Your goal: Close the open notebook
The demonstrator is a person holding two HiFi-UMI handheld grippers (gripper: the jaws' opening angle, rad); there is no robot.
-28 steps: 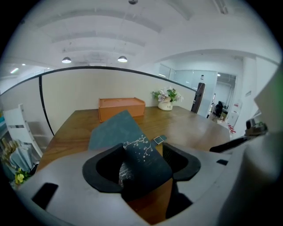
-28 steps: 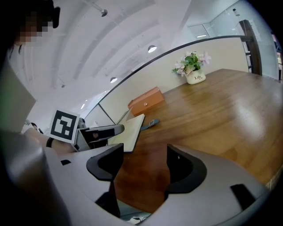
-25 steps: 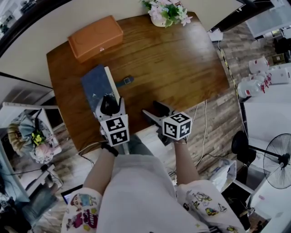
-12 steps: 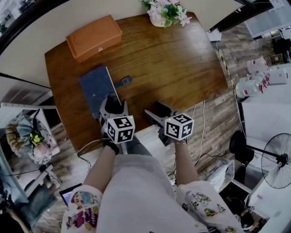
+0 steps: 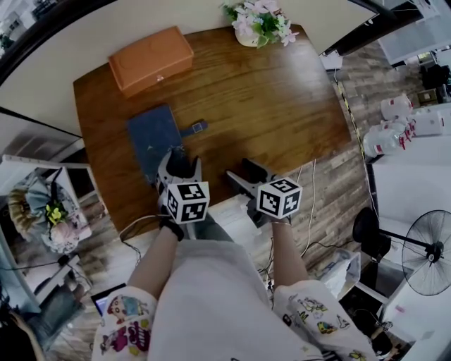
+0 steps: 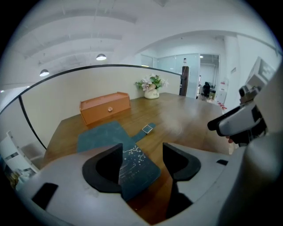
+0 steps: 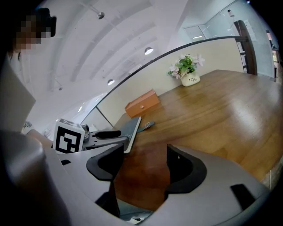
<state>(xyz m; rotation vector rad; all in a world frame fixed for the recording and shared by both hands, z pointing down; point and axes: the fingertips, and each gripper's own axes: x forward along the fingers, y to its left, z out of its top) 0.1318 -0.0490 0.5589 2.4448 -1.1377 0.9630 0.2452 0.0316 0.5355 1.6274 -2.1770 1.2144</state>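
The left gripper (image 5: 179, 161) has its jaws well apart and grips nothing. The left gripper view looks down between the jaws of the left gripper (image 6: 141, 152) onto the near right corner of the notebook (image 6: 110, 139). The corner with the white floral print lies in the gap, and the left jaw overlaps the cover. Contact between jaw and cover cannot be confirmed from any view.

The right gripper (image 5: 238, 169) is also open and empty. It sits to the right of the left gripper, near the table's near edge. In the right gripper view, only bare wood shows between the jaws of the right gripper (image 7: 145, 154).

The notebook (image 5: 151, 137) lies closed and flat on the left half of the table (image 5: 282, 92), directly beyond the left gripper. Its strap (image 5: 194, 128) extends to the right from the cover and rests on the wood.

View differences:
- The head view shows the full dark blue cover and both marker cubes.
- The left gripper view shows the cover print and the strap buckle (image 6: 148, 129).
- The right gripper view shows the notebook (image 7: 130, 128) side-on, with its pale page edge and a left gripper finger over its near end.

An orange box (image 5: 150, 58) stands beyond the notebook at the far left. A flower pot (image 5: 259, 21) stands at the far edge.
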